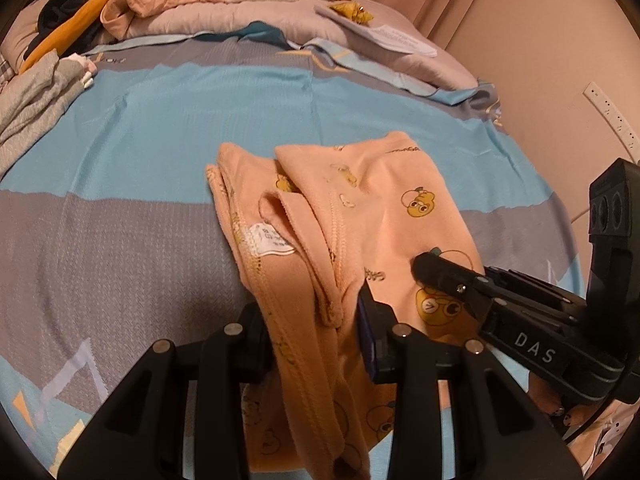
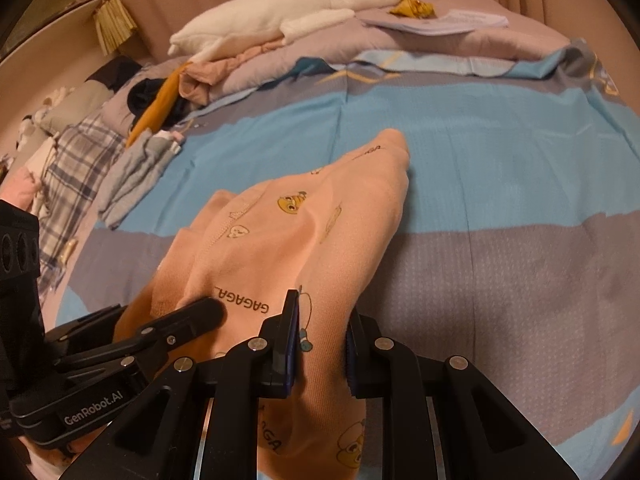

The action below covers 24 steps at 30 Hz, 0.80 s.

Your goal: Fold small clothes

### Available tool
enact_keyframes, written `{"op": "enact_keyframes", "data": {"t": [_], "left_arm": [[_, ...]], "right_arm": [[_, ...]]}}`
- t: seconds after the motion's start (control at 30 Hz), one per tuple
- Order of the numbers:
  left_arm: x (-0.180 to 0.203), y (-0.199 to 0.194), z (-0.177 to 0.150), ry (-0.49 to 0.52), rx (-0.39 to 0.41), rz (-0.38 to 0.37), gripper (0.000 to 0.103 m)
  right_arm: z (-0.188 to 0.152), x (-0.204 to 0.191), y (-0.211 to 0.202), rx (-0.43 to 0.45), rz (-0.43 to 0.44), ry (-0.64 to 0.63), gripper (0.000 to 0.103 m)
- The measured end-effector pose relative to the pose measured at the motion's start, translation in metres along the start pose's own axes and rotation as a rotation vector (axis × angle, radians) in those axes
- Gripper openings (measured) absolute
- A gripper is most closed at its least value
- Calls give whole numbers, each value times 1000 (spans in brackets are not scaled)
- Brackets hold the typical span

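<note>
**A:** Peach cloth is seen bunched right at the lens: the near edge of the peach duck-print garment (image 1: 360,216) is clamped between the jaws of the left gripper (image 1: 316,332), fabric pressed on both sides.

**B:** And the same garment is held by the right gripper (image 2: 322,344) too; its jaws are closed on a fold of the printed cloth just beside the left one.

**A:** So the near end is lifted, while the far end is laid on the bed sheet (image 1: 152,128), on the blue band. An inner seam and a white care label (image 1: 272,242) are exposed, so the piece is judged only partly doubled over and still rumpled.

**B:** Agreed. No neat rectangle is shown yet. The fold is reckoned to be at an early or middle stage: the held edge has yet to be carried over and set down, and smoothing is still owed.

**A:** Further out, a grey folded piece (image 2: 136,176) is seen at the left of the bed, possibly finished work, though that cannot be told for sure.

**B:** Behind it a loose heap of clothes (image 2: 168,96) is piled by the pillows, beneath a white plush goose (image 2: 280,12). More items are probably left to be folded.
</note>
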<state>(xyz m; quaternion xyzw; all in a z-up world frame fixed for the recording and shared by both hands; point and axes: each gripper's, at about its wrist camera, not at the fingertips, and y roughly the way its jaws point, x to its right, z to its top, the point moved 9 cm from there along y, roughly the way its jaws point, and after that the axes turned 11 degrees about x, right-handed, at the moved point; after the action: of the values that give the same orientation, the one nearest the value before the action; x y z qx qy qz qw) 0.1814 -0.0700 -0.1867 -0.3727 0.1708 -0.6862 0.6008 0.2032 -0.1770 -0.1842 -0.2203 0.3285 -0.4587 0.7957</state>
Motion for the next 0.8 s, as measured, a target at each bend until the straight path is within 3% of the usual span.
{"op": "enact_keyframes", "data": {"t": [0.43,0.67,0.8], "left_arm": [[-15,10,-22,-51,-67,35,48],[-22,1,-35,-109,-101,18,57],[-22,-10,-38,-102,-108,20,61]], "right_arm": [[-17,18,9,-52,-39,50,21],[-22,21,1,-52,-61,55,25],[-24,26,-7,-53,-85,56,33]]}}
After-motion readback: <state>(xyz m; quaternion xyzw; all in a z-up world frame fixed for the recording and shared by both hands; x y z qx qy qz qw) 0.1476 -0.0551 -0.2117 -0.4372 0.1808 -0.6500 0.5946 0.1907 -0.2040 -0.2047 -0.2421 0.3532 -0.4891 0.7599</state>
